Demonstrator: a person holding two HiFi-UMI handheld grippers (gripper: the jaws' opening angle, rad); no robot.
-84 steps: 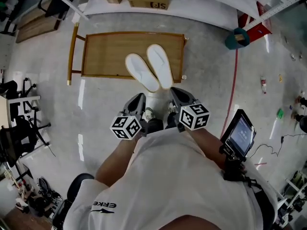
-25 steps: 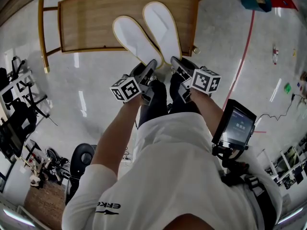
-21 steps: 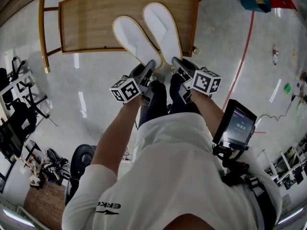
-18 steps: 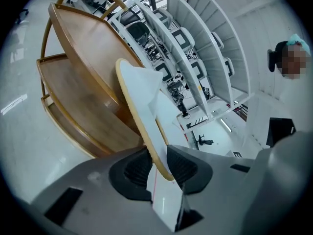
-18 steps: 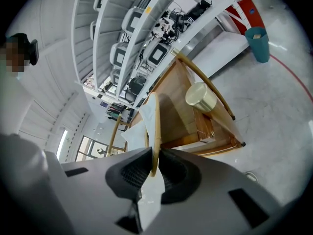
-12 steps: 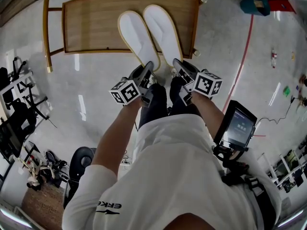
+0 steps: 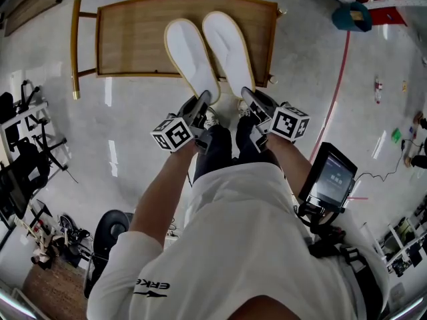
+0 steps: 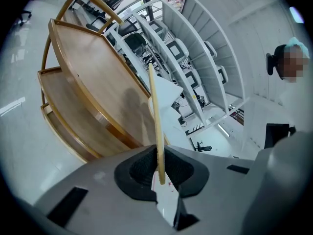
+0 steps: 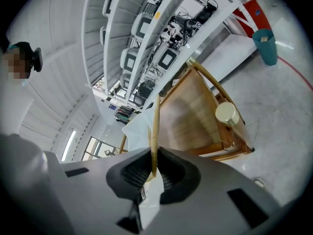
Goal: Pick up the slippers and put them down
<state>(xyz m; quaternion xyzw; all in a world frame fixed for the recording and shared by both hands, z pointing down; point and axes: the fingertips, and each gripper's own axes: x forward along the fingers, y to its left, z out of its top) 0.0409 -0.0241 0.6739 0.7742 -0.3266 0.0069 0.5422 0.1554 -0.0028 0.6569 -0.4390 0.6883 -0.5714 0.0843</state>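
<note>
Left slipper [image 7: 190, 55] and right slipper [image 7: 230, 49]: white matt faces, cloth-like, with a thin cream-tan edge band that looks like foam.

Wooden rack [image 7: 133, 42], far side: tan wood with visible grain and a satin varnish. Its rounded side rails are glossier.

Floor [image 7: 87, 145]: pale grey, smooth, polished to a high gloss, with streaked reflections.

Shirt [image 7: 253, 245], near: white matt cloth.

Bin [image 7: 351, 17], far right: teal, smooth, plastic-like.

Shelving [image 8: 195, 43]: white, smooth painted finish.

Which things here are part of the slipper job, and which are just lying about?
In the job: left slipper, right slipper, and the wooden rack beneath them.
Lying about: teal bin, screen at the person's hip.
</note>
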